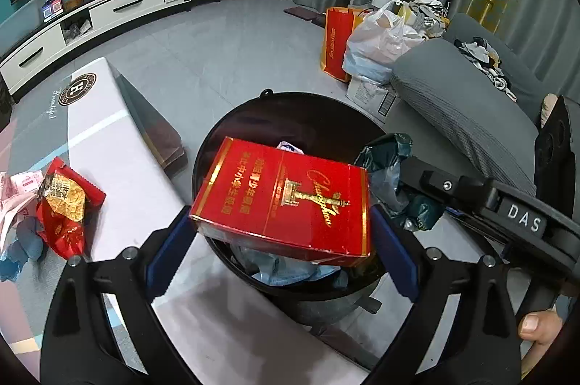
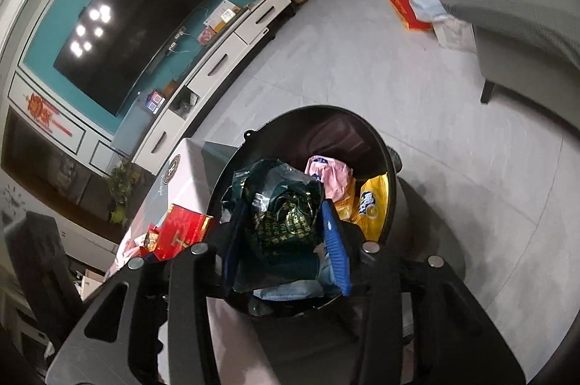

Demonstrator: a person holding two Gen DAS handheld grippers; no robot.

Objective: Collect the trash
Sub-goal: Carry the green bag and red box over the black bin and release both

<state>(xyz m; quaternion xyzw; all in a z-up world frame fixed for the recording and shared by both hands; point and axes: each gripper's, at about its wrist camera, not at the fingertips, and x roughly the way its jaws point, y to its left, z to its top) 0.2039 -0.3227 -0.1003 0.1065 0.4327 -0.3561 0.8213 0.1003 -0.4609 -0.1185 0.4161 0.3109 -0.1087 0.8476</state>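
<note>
Bin first: your left gripper clamps the red cigarette box between its blue pads, and the box hangs tilted over the bin's open mouth, just off the tabletop's edge. Your right gripper is closed on a crumpled dark green wrapper, also above the bin, which already holds a pink packet and a yellow packet. Bring each load well inside the rim before you spread the fingers, so nothing catches the edge and slides to the floor. Keep the two grippers apart as you release; they sit close here. Let the box go flat, I judge, as a tilted drop may bounce. A red snack bag lies at the tabletop's left edge.
</note>
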